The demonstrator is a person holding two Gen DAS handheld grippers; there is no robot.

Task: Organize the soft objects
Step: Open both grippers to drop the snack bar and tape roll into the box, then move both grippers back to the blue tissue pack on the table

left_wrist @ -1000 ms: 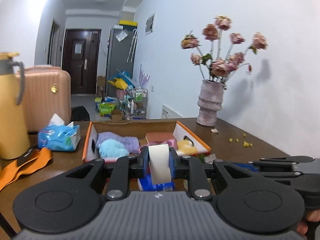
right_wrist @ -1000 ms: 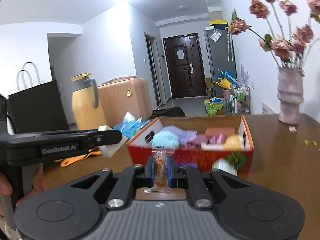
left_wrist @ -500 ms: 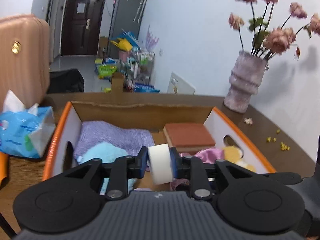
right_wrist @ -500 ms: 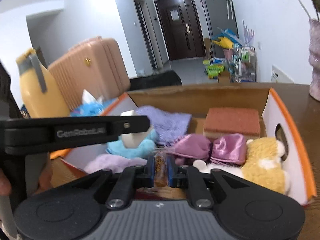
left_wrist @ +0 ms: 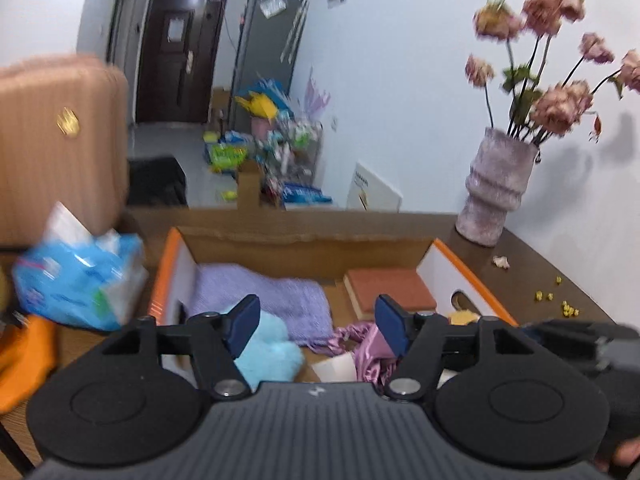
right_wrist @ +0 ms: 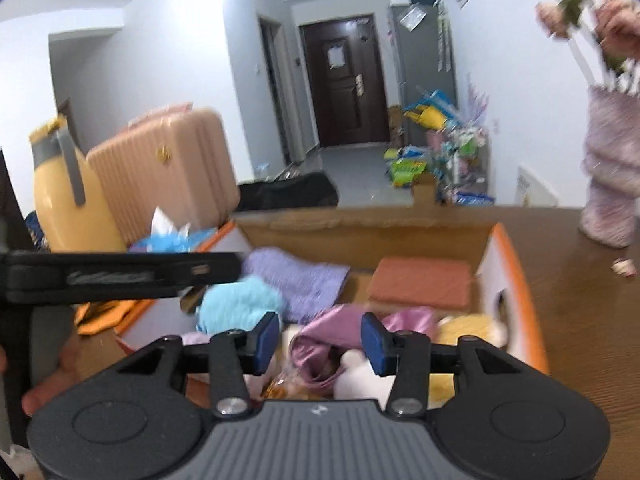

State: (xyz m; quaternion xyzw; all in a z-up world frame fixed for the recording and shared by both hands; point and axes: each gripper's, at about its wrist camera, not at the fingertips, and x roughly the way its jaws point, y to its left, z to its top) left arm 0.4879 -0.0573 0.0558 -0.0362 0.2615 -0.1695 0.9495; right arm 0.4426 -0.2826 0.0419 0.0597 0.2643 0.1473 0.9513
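An orange-rimmed cardboard box [left_wrist: 472,264] holds soft things: a purple cloth [left_wrist: 272,300], a light blue fluffy item [left_wrist: 272,352], a terracotta sponge [left_wrist: 388,284], pink satin fabric [left_wrist: 368,348] and a yellow plush [right_wrist: 468,328]. My left gripper [left_wrist: 318,326] is open above the box; the white sponge block [left_wrist: 334,368] lies in the box below it. My right gripper [right_wrist: 320,342] is open over the box; the small snack packet [right_wrist: 278,386] lies below it on the pile. The left gripper also shows in the right wrist view [right_wrist: 120,276].
A blue tissue pack [left_wrist: 76,280] and an orange strap [left_wrist: 20,352] lie left of the box. A yellow thermos [right_wrist: 60,196] and pink suitcase [right_wrist: 168,168] stand at left. A vase of flowers [left_wrist: 496,196] stands at the table's far right.
Both grippers opened over the box. The left let go of the white sponge block and the right let go of the snack packet; both items now lie in the box.
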